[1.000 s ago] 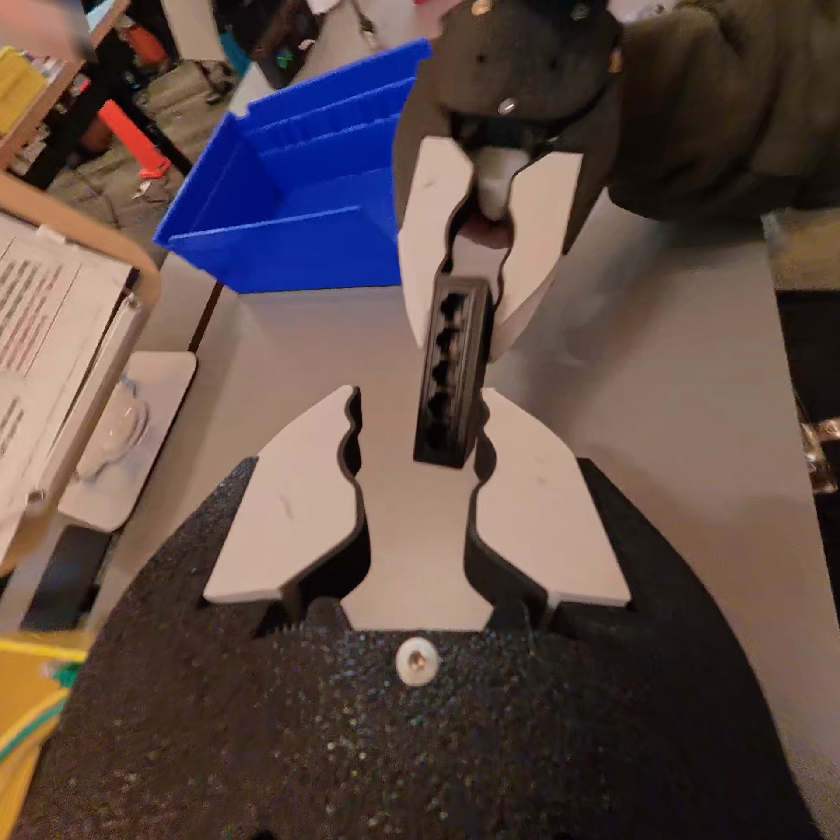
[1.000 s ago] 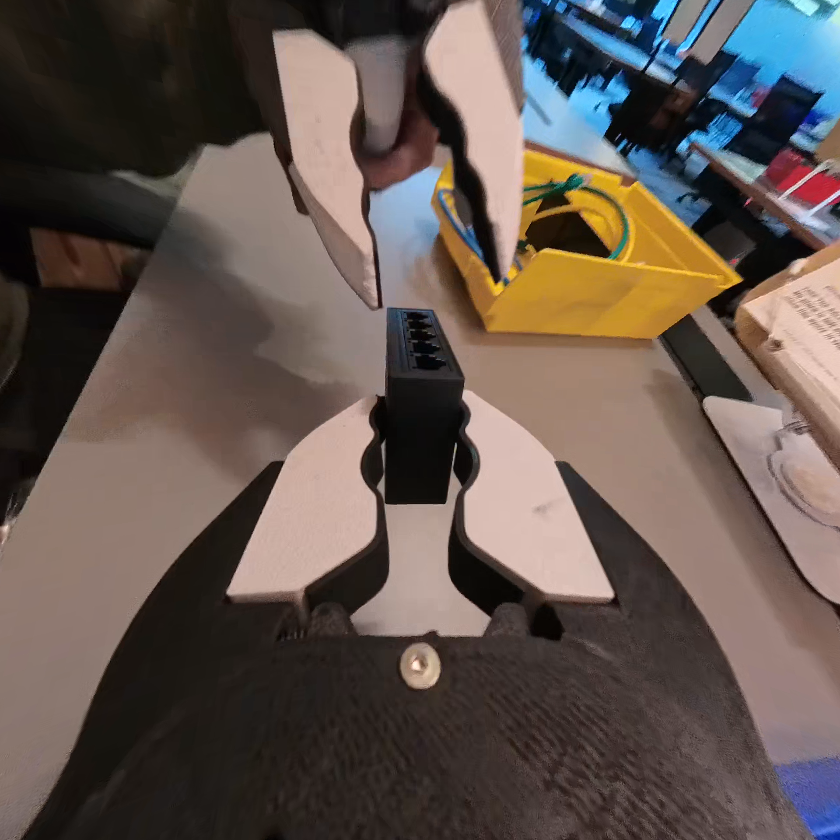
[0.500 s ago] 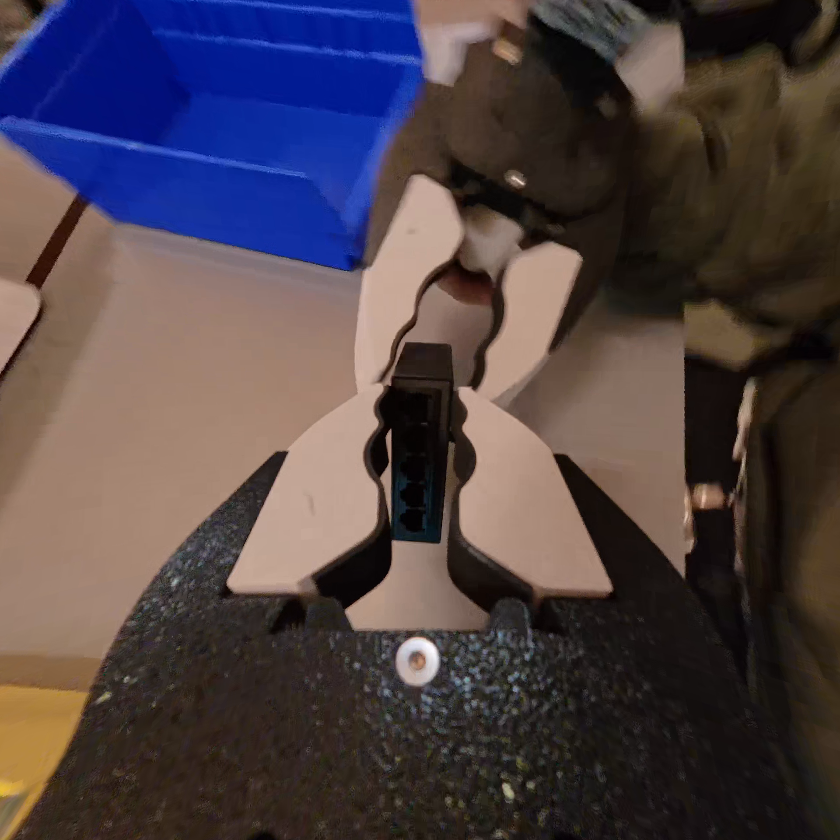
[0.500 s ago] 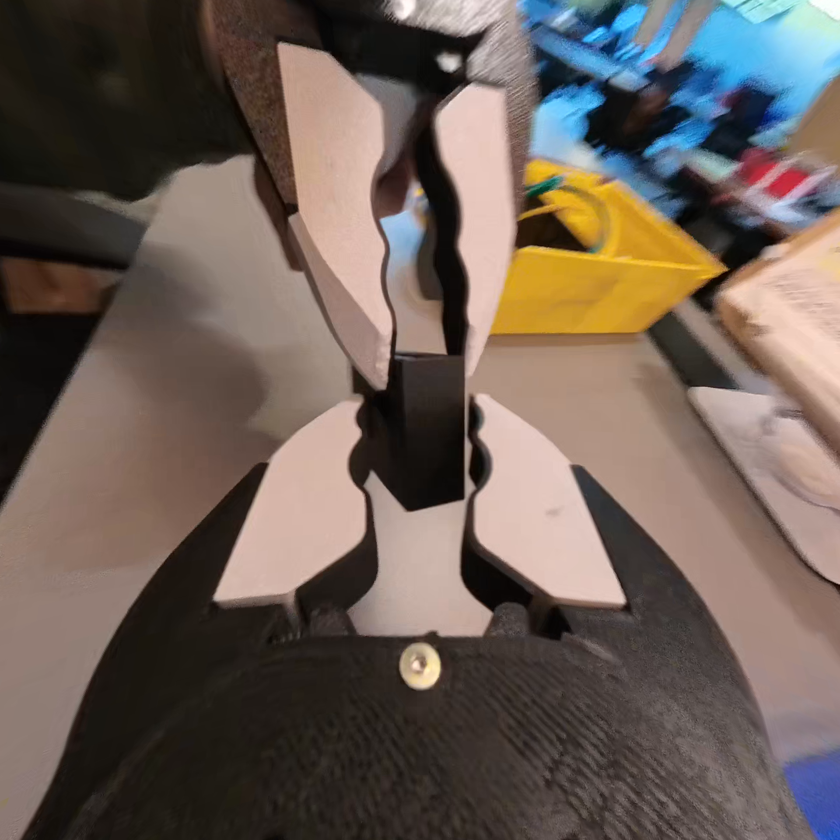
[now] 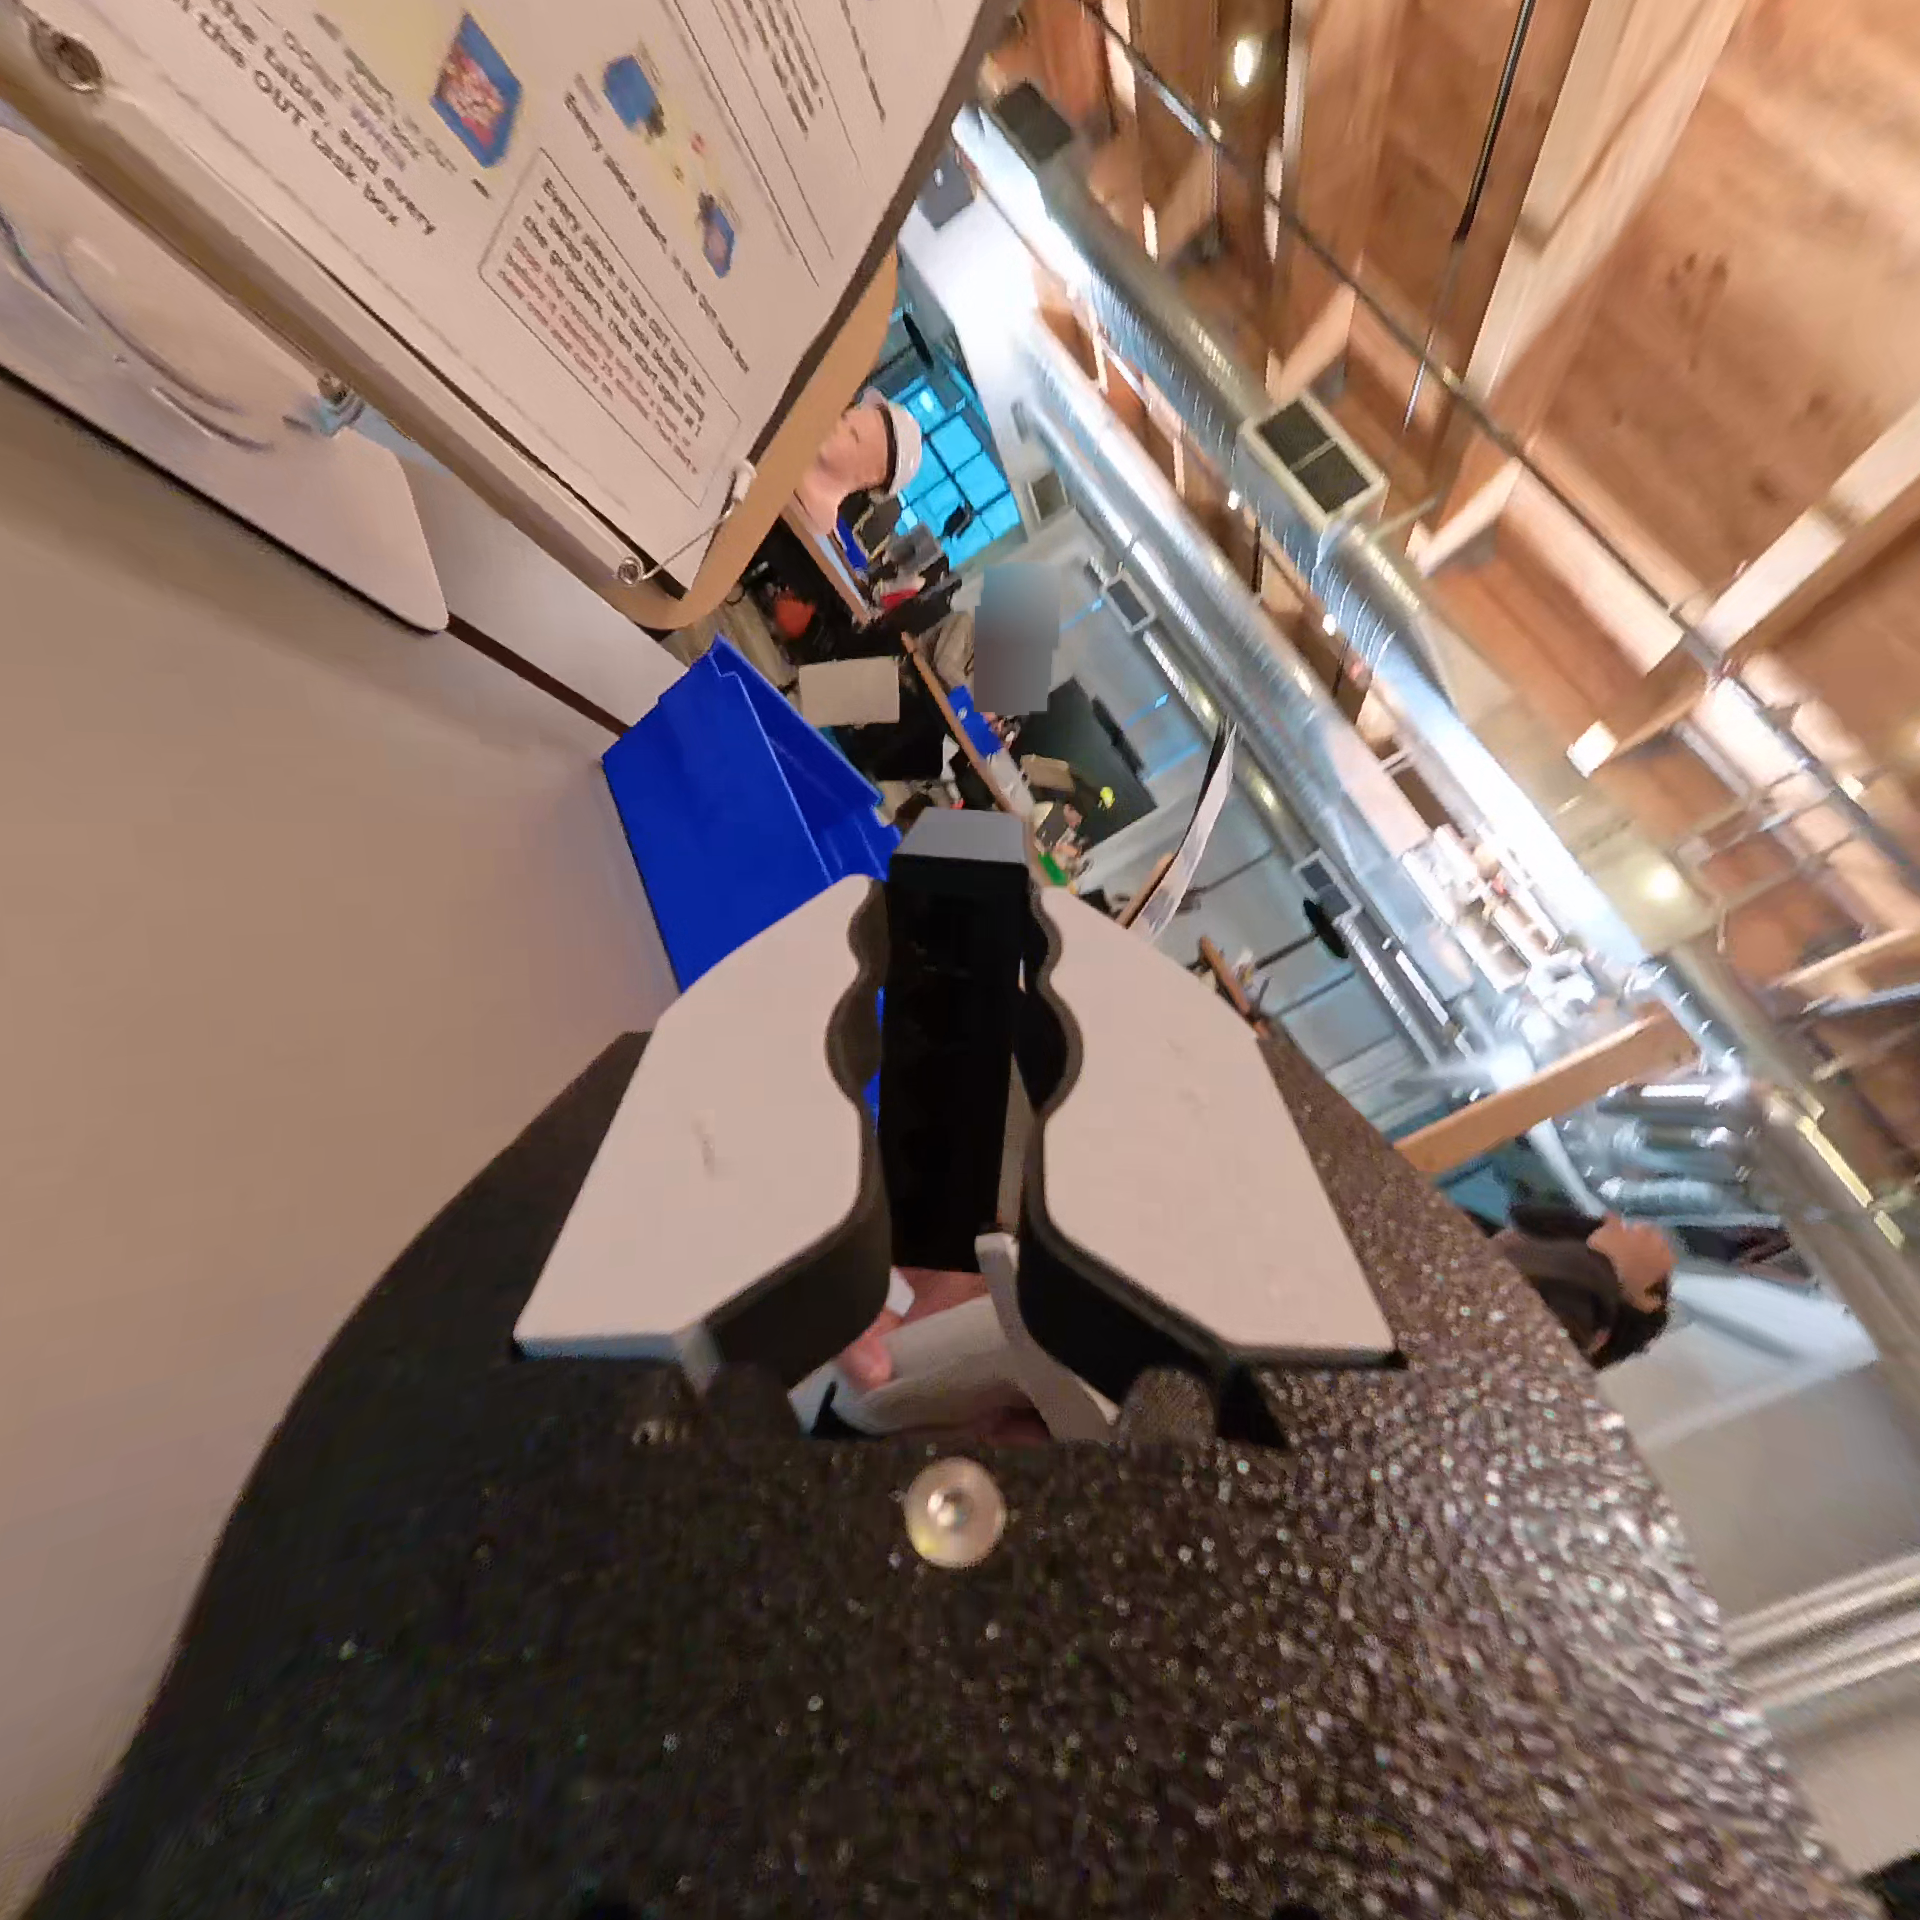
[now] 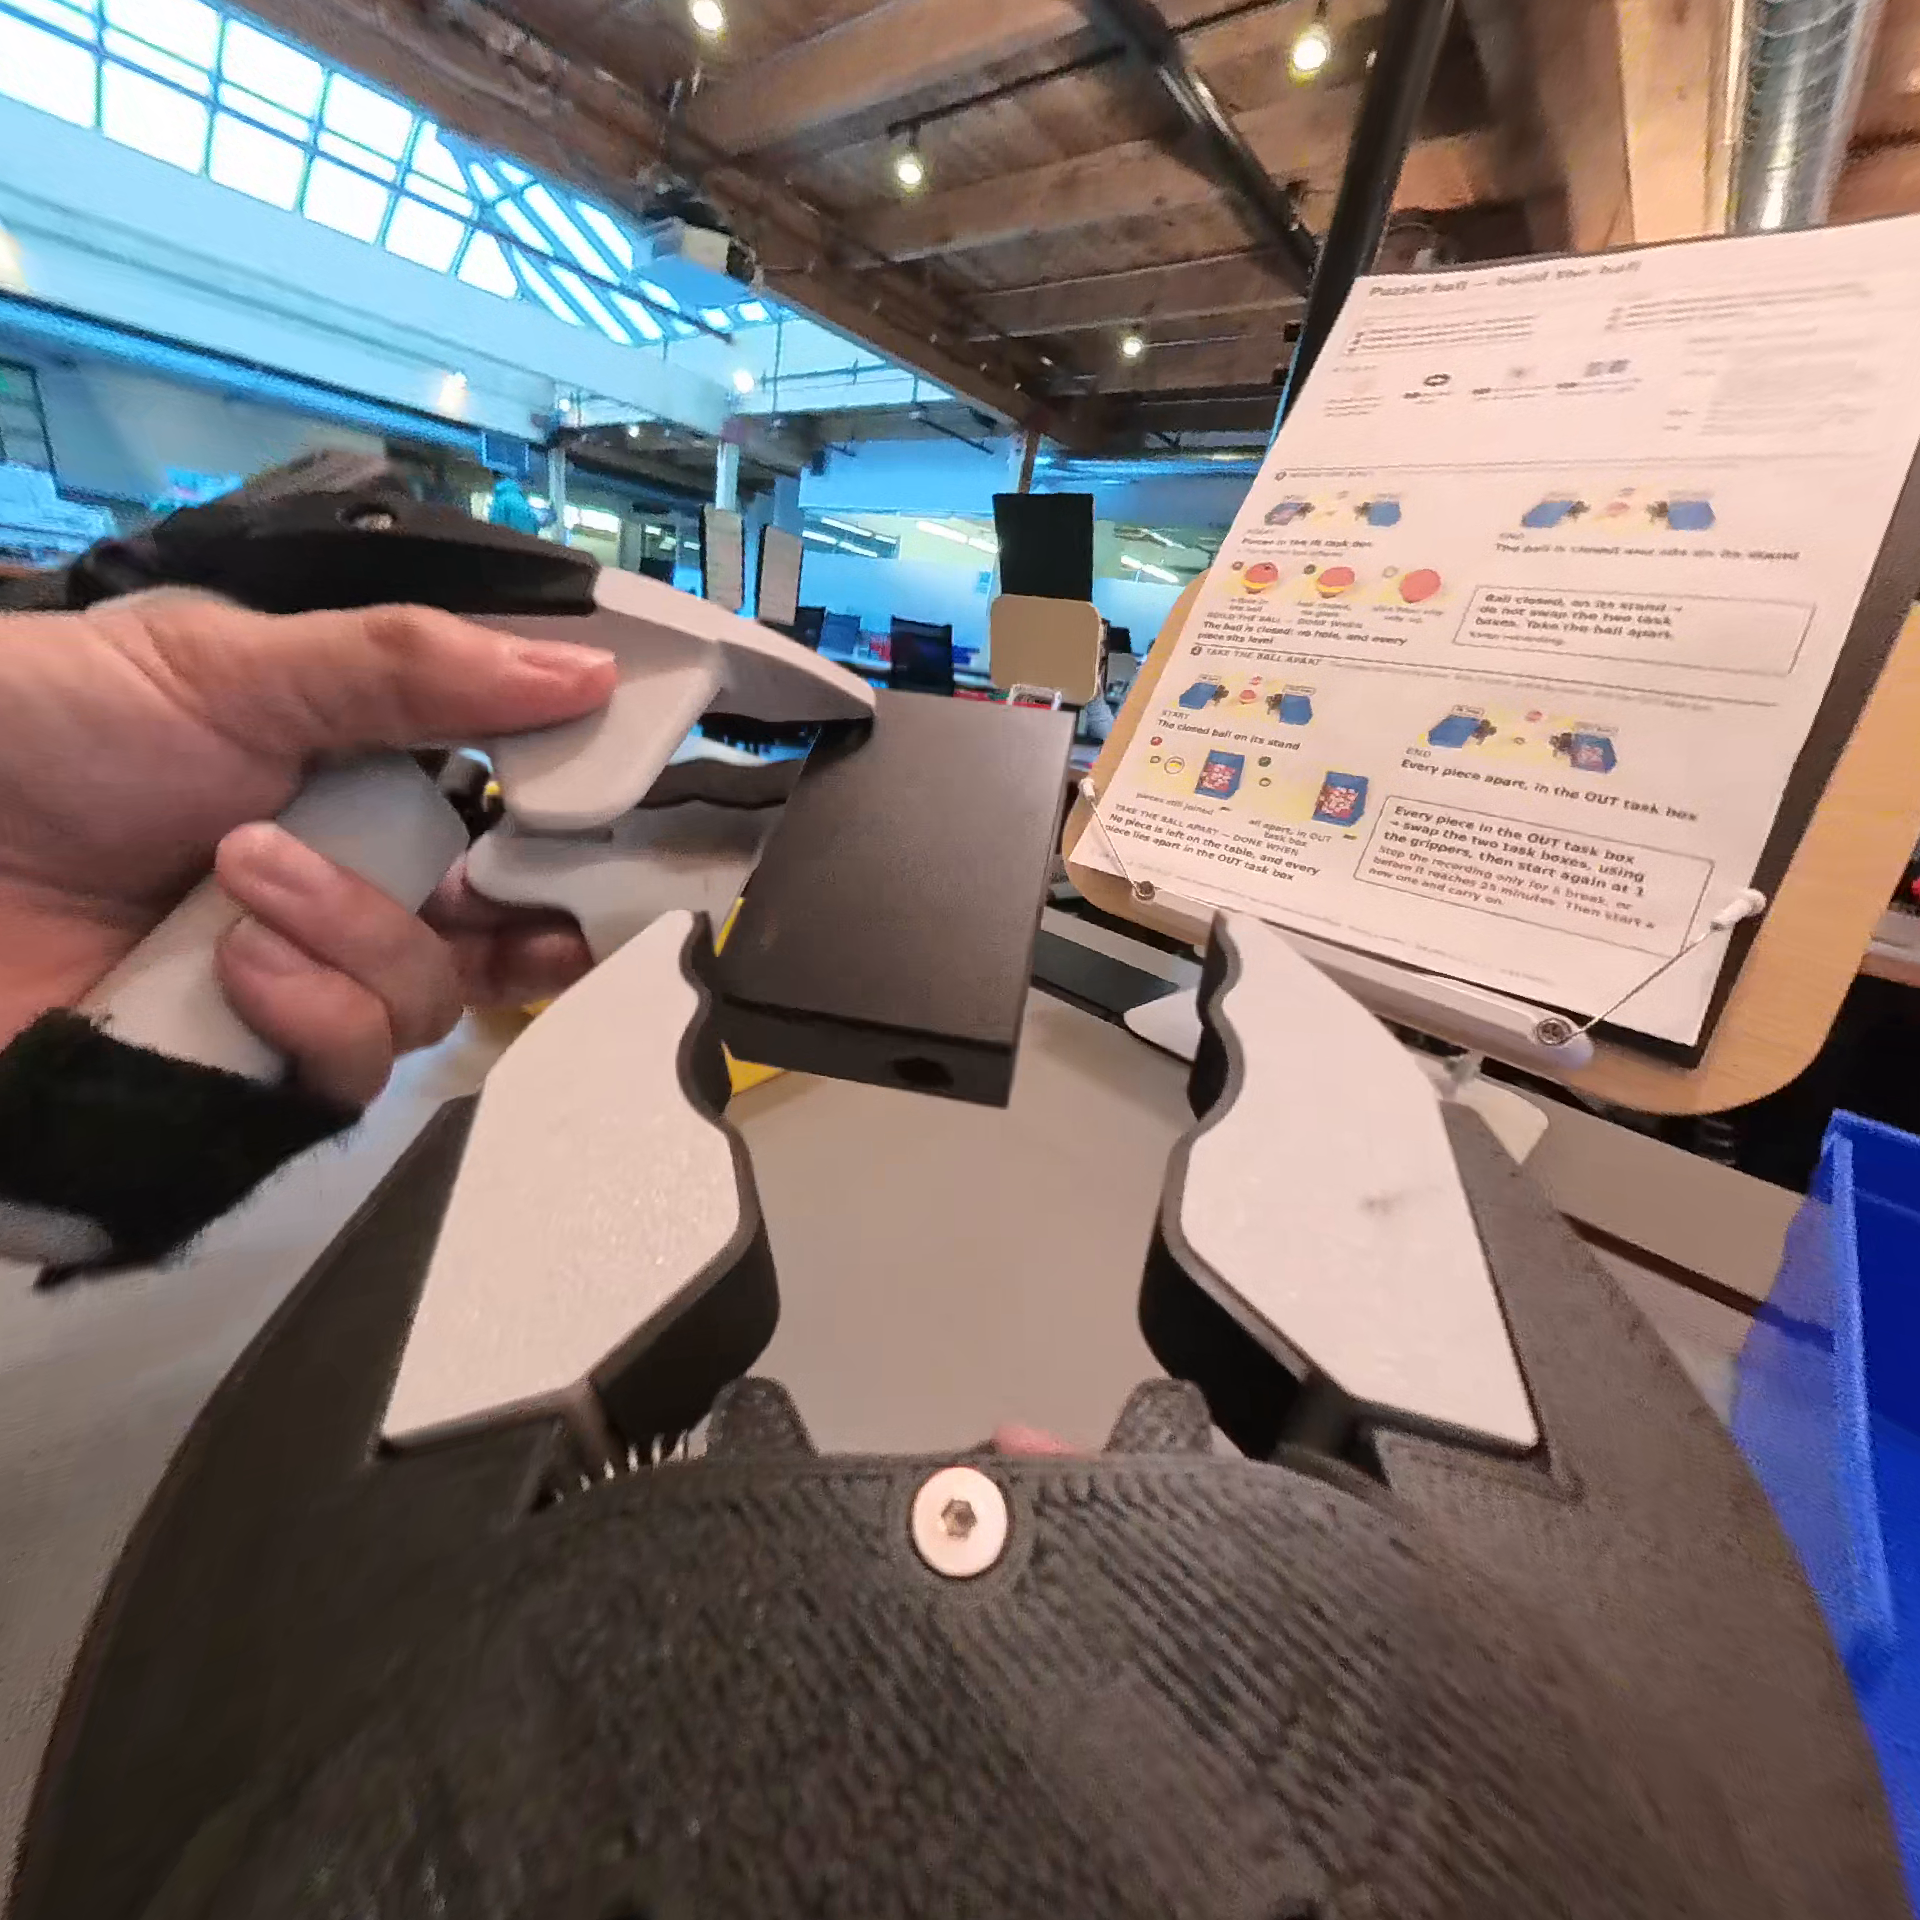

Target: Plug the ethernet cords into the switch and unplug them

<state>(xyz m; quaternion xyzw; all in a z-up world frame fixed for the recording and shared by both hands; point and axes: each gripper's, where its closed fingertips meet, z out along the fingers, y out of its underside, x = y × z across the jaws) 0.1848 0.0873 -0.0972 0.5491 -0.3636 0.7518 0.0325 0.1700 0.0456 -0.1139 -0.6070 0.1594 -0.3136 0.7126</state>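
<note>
The black ethernet switch [image 5: 951,1049] is clamped edge-on between the fingers of my left gripper [image 5: 951,935], which is shut on it and holds it up in the air, tilted. In the right wrist view the same switch [image 6: 904,894] shows its flat black side, held by the left gripper [image 6: 821,743] that comes in from the left with a hand [image 6: 239,790] on its handle. My right gripper [image 6: 951,935] is open and empty just below the switch. No ethernet cords show.
A blue bin [image 5: 738,821] stands on the grey table [image 5: 260,883] and shows at the right edge of the right wrist view [image 6: 1849,1403]. A board with an instruction sheet [image 6: 1538,665] stands behind. A bit of the yellow bin [image 6: 743,1060] shows under the switch. Spacing between my two grippers at the tips: around 6 cm.
The switch has passed from my right gripper to my left. The left gripper shut on it and lifted and turned it; the right gripper opened and let go.
</note>
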